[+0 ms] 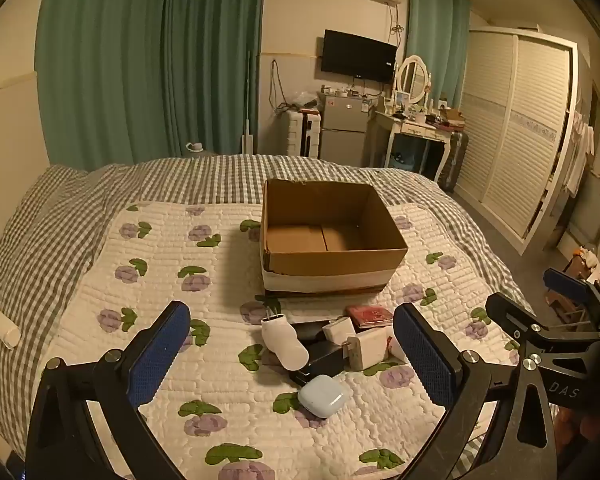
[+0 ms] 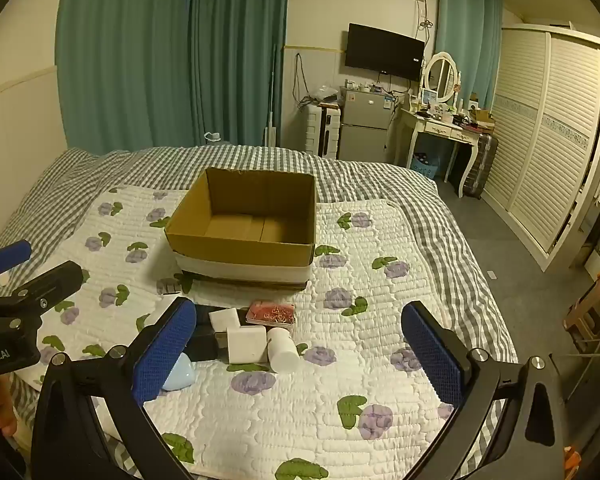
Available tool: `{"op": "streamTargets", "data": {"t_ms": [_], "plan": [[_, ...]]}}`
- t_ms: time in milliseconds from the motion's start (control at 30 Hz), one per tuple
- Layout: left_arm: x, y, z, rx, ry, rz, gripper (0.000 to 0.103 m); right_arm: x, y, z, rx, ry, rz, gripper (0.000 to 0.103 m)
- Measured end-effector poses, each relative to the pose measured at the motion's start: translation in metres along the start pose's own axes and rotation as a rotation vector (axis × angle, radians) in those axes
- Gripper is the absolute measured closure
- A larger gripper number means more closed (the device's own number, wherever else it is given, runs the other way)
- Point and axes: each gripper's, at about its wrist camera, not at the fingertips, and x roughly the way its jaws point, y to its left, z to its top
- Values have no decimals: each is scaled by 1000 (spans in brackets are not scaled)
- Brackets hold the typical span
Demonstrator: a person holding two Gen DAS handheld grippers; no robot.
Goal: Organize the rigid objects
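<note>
1 open cardboard box (image 1: 332, 236) sits on the flowered quilt (image 1: 172, 264), toward its far edge; no item shows inside. The small items lie in 1 cluster on the quilt just in front of the box's near wall.

Item count in the cluster:
- 2 white charger blocks: the smaller charger block (image 1: 339, 330) behind, the larger charger block (image 1: 367, 349) in front, close together.
- 1 red card case (image 1: 371, 316), flat, nearest the box.
- 1 white boot-shaped object (image 1: 282, 340), resting against the dark items.
- 1 light blue earbud case (image 1: 323, 395), nearest the quilt's near edge.
- 1 white cylinder (image 2: 283, 350), on its side, touching the larger charger block.
- Black flat items (image 1: 320, 360) under the chargers; their number cannot be told.

Separately, 1 white tube (image 1: 3, 327) lies on the checked bedcover (image 1: 40, 216), near the quilt's left edge.

Left gripper (image 1: 292, 356): jaws fully apart, holding and touching nothing; the cluster shows between its 2 blue pads.

Right gripper (image 2: 300, 356): jaws fully apart, holding nothing; its left pad (image 2: 164, 354) overlaps the earbud case in view, contact cannot be told.
</note>
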Motion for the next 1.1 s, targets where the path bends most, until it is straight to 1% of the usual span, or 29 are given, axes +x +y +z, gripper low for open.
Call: {"op": "streamTargets", "data": {"t_ms": [233, 567, 633, 1100], "plan": [[-2, 0, -5, -3, -15, 11, 0, -1, 1, 0, 2, 0, 7, 0], [-2, 3, -1, -13, -7, 9, 0, 5, 1, -1, 1, 4, 8, 0], [-2, 3, -1, -13, -7, 10, 0, -3, 4, -1, 1, 2, 9, 0], [-2, 2, -2, -13, -8, 10, 0, -1, 3, -1, -2, 1, 18, 0]]}}
